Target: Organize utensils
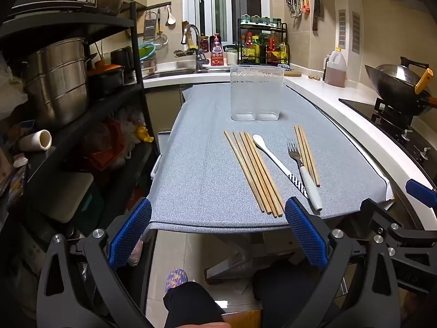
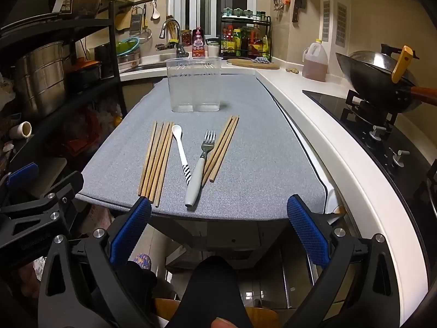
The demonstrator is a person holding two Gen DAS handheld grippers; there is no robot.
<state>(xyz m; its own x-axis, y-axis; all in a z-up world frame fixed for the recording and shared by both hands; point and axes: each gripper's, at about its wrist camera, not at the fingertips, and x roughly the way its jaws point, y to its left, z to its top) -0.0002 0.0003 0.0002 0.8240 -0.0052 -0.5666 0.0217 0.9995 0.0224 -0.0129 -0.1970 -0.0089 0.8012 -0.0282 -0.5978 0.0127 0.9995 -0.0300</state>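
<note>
Grey speckled cloth covers the table (image 1: pixel 207 164) in front of us, and all the utensils lie on it, none of them touched by our tools. We hold the left gripper (image 1: pixel 218 235) just off the near edge of the table, its blue-padded fingers (image 1: pixel 131 235) spread wide with nothing between them; the right gripper (image 2: pixel 218 232) sits the same way, fingers (image 2: pixel 307 231) wide apart and holding nothing, and each shows at the edge of the other's view. Nearest our left tool lies a bundle of wooden chopsticks (image 1: pixel 254 172), side by side and running away from us. Just right of them rests a white spoon (image 1: pixel 275 161) with a black-and-white striped handle, bowl pointing away. Next comes a metal fork (image 1: pixel 301 169) with a pale handle, its handle end close to the spoon's so the two form a V in the right view. Partly under the fork's right side lies a smaller group of chopsticks (image 1: pixel 307 153). Farther back, well apart from the utensils, stands a clear plastic holder (image 1: pixel 255 93) with two compartments, upright. Beyond the table we see a sink faucet (image 1: pixel 191 38), a spice rack (image 1: pixel 263 43), and a wok (image 1: pixel 396 82) on the stove to our right.
</note>
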